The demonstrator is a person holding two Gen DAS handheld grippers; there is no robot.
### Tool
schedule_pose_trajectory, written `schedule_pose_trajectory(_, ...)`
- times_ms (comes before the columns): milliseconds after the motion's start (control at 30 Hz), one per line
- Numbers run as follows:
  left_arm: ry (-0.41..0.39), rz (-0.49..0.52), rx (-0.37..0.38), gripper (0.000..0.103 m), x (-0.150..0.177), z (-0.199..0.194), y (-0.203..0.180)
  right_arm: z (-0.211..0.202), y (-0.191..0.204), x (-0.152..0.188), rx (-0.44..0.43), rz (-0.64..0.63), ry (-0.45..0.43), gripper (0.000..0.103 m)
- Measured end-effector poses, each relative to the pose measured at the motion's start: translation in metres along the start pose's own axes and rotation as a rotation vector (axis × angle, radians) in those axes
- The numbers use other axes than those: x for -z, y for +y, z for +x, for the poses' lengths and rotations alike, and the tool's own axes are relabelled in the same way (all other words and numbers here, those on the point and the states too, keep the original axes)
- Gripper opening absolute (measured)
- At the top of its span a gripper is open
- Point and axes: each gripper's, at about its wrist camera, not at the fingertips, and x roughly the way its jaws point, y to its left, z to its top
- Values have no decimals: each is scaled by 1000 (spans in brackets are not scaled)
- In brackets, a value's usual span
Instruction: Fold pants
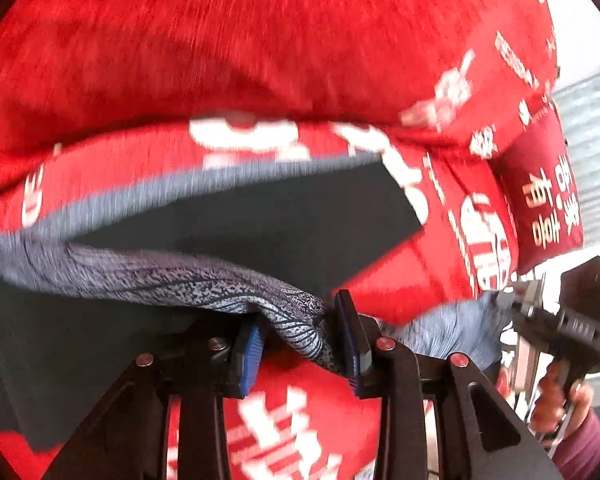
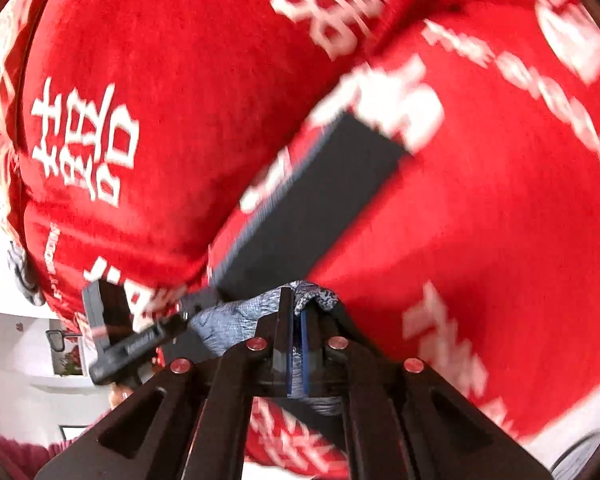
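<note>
Dark grey pants (image 1: 228,216) hang stretched over the red bedding, and their grey patterned waistband (image 1: 140,272) runs between both grippers. My left gripper (image 1: 300,320) has its blue pads (image 1: 248,356) pressed on a bunched fold of that waistband. At the right of the left wrist view, my right gripper (image 1: 508,304) holds the far end of the band. In the right wrist view my right gripper (image 2: 296,304) is shut tight on the waistband (image 2: 228,324), with one dark pant leg (image 2: 320,200) reaching away. My left gripper (image 2: 188,312) shows at the left.
A red quilt with white characters (image 1: 260,40) (image 2: 148,80) fills both views. A dark red pillow with gold characters (image 1: 540,188) lies at the right, beside a grey ribbed surface (image 1: 588,140). A person's hand (image 1: 576,400) and maroon sleeve (image 1: 580,444) hold the right gripper.
</note>
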Motion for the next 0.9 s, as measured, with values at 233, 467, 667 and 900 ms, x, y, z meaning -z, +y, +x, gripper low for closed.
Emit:
schedule_pose_trajectory(233, 26, -18, -75, 40, -52, 11, 5, 47, 30, -123, 67, -118, 64, 3)
schedule_pose_trajectory(467, -8, 115, -256, 77, -31, -20, 20, 110, 23, -168, 233, -146, 140, 16)
schedule_pose_trajectory(667, 27, -57, -424, 77, -11, -4, 76, 67, 26, -162, 303, -146, -31, 62)
schedule_pose_trajectory(900, 51, -169, -548, 77, 3, 28, 113, 52, -40, -95, 223, 68, 64, 36)
